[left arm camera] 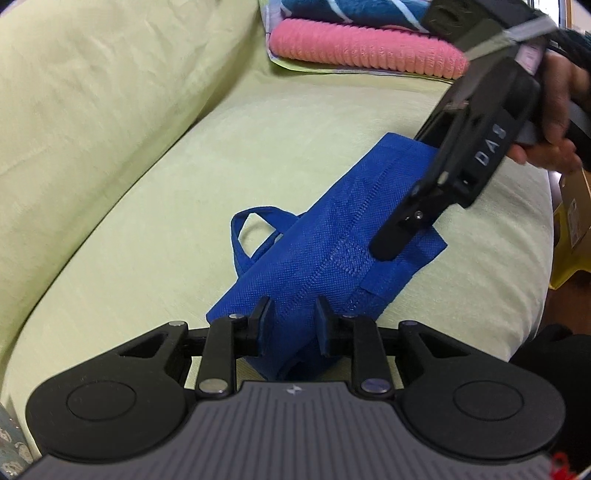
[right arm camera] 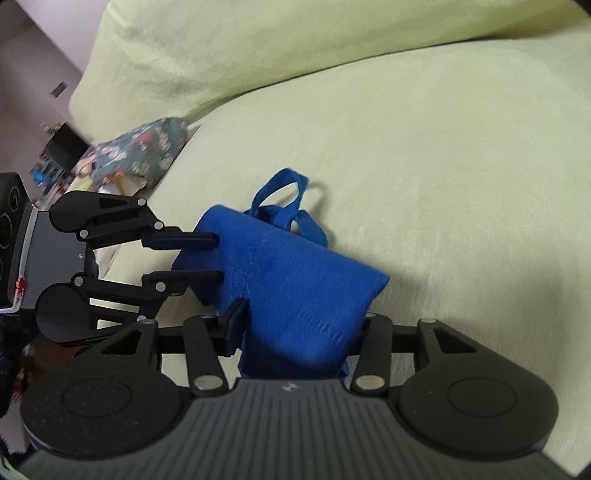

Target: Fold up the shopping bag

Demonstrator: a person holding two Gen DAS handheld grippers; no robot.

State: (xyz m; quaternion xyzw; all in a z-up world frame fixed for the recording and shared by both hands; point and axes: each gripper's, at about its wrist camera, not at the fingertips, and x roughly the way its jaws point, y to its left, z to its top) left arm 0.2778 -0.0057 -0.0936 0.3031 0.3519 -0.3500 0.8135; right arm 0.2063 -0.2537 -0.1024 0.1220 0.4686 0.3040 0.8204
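A blue woven shopping bag (left arm camera: 332,236), folded into a narrow band, lies on a pale green sofa cushion (left arm camera: 147,206); its handle loop (left arm camera: 255,232) sticks out to the side. My left gripper (left arm camera: 291,325) has its jaws around the bag's near end, with a gap between the pads. My right gripper (left arm camera: 399,236) comes in from the upper right onto the bag's far end. In the right wrist view the bag (right arm camera: 295,280) fills the space between my right gripper's jaws (right arm camera: 299,325), and the left gripper (right arm camera: 218,254) holds the other end.
A pink knitted cloth (left arm camera: 362,48) and a blue striped towel (left arm camera: 351,11) are stacked at the sofa's far end. A floral cushion (right arm camera: 140,151) lies at the other end. The sofa back (right arm camera: 295,44) rises behind. A yellow box (left arm camera: 572,236) stands beyond the seat edge.
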